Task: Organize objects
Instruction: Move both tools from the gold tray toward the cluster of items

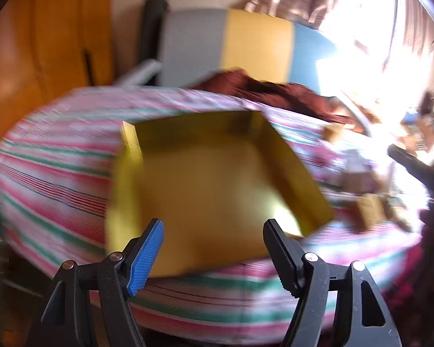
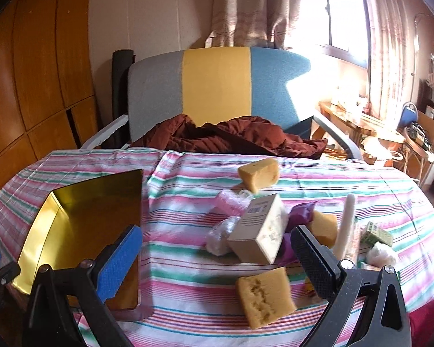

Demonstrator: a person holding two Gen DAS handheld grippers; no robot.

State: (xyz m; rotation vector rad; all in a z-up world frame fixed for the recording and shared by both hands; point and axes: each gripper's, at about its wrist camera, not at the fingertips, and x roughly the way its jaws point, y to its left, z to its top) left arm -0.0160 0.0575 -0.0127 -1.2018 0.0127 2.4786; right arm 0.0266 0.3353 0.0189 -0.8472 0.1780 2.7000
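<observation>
An open, empty gold box [image 1: 211, 185] sits on the striped tablecloth [image 1: 49, 173]; the left wrist view is blurred. My left gripper [image 1: 214, 231] is open and empty at the box's near edge. In the right wrist view the gold box [image 2: 81, 231] is at the left. A pile lies to its right: a beige carton [image 2: 260, 231], a yellow sponge [image 2: 264, 300] in front, another sponge [image 2: 259, 173] farther back, a purple packet [image 2: 301, 214], clear wrapped bundles [image 2: 222, 234], a white tube [image 2: 345, 225] and a small green box [image 2: 376, 234]. My right gripper [image 2: 217, 240] is open and empty, just before the pile.
A grey, yellow and blue chair [image 2: 217, 86] stands behind the table with a dark red cloth [image 2: 231, 138] on its seat. Wooden cabinets [image 2: 29, 86] are at the left. A cluttered side table [image 2: 367, 124] stands by the bright window at the right.
</observation>
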